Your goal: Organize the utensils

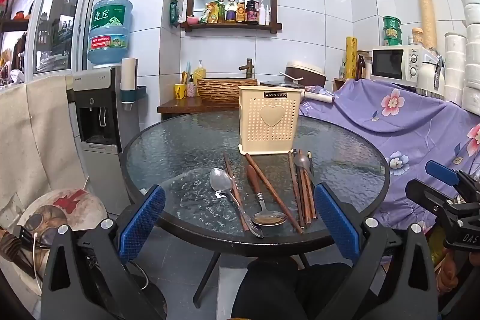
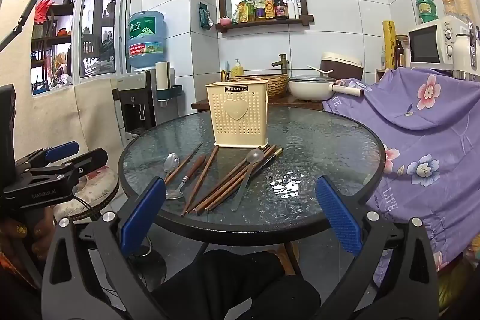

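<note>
A cream perforated utensil holder (image 1: 269,119) (image 2: 239,117) stands upright on the round glass table (image 1: 180,149) (image 2: 324,140). In front of it lie several brown chopsticks (image 1: 303,191) (image 2: 222,185), a steel spoon (image 1: 220,179) (image 2: 171,162), a wooden-handled spoon (image 1: 268,218) (image 2: 180,188) and a translucent grey spoon (image 1: 301,161) (image 2: 249,170). My left gripper (image 1: 240,218) hovers open before the table's near edge, nothing between its blue pads. My right gripper (image 2: 240,215) is open too, empty, at the same edge.
A purple floral cloth (image 1: 405,122) (image 2: 420,116) drapes furniture right of the table. A water dispenser (image 1: 96,110) (image 2: 135,101) stands at the left. Behind the table a counter holds a basin (image 1: 219,87) and a pot (image 2: 312,87). A dark-clad knee (image 1: 270,284) shows below.
</note>
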`<action>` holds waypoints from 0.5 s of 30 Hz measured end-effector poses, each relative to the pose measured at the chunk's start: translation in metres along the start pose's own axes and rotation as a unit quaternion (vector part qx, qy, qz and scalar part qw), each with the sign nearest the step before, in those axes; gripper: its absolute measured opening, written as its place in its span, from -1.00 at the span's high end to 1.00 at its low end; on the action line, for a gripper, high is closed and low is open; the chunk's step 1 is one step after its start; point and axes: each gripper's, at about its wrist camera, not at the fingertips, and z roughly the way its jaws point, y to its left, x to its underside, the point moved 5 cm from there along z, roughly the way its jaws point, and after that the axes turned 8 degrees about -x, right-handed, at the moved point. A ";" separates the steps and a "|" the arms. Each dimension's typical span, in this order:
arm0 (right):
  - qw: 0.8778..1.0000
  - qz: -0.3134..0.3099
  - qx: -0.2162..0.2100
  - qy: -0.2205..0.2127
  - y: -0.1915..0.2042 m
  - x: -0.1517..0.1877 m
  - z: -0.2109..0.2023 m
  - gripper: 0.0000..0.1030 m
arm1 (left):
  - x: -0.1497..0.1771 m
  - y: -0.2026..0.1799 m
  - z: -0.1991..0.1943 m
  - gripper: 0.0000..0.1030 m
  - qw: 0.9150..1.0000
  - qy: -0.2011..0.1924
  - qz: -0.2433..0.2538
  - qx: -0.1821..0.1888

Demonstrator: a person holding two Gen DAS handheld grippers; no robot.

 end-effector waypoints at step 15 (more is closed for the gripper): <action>1.000 -0.001 0.004 -0.004 -0.002 0.005 0.001 -0.90 | 0.002 -0.003 0.001 -0.90 1.000 0.000 0.005 -0.003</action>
